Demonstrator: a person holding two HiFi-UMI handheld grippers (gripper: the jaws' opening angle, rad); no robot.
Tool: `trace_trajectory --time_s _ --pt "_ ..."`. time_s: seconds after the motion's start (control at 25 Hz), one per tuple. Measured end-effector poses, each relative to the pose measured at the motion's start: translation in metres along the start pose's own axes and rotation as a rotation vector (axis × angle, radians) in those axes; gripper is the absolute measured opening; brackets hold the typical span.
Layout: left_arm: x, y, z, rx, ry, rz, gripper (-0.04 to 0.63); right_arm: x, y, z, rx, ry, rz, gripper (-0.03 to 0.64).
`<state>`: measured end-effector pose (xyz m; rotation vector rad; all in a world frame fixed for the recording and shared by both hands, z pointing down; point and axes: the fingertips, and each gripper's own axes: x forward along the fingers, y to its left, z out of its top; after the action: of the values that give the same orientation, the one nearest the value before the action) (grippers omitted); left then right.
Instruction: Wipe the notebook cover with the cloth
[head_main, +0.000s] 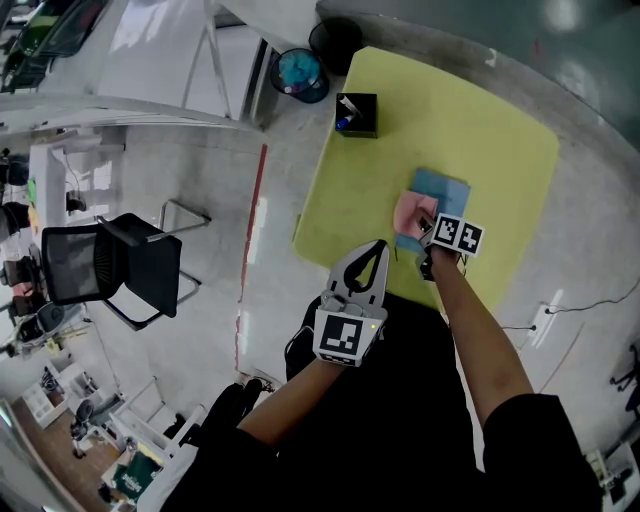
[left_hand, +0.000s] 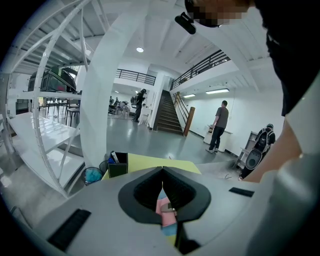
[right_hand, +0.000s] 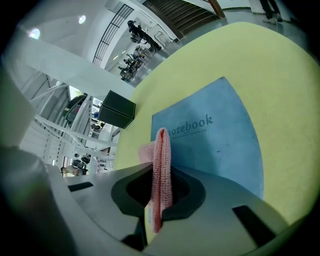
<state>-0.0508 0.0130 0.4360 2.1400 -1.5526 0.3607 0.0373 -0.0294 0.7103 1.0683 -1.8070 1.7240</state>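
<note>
A blue notebook (head_main: 447, 189) lies on the yellow table (head_main: 500, 120); its cover reads "notebook" in the right gripper view (right_hand: 215, 135). My right gripper (head_main: 425, 228) (right_hand: 161, 167) is shut on a pink knitted cloth (right_hand: 160, 150), which hangs over the notebook's near left corner (head_main: 411, 212). My left gripper (head_main: 377, 248) (left_hand: 162, 170) hovers at the table's near edge, short of the notebook, shut with nothing in it. Through its jaw opening I glimpse the pink cloth (left_hand: 164, 204) and a strip of notebook (left_hand: 170, 228).
A black pen holder (head_main: 357, 114) (right_hand: 117, 115) stands at the table's far left corner. Two bins (head_main: 300, 72) sit on the floor beyond it. An office chair (head_main: 112, 264) and white racks are to the left. A cable and socket (head_main: 542, 318) lie at the right.
</note>
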Motion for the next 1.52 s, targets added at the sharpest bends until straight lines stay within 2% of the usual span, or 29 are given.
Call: trace_trajectory --time_s 1.52 --pt "0.031 -0.045 0.001 0.034 0.022 -0.075 0.014 -0.026 -0.03 0.004 0.013 0.004 0.028 0.036"
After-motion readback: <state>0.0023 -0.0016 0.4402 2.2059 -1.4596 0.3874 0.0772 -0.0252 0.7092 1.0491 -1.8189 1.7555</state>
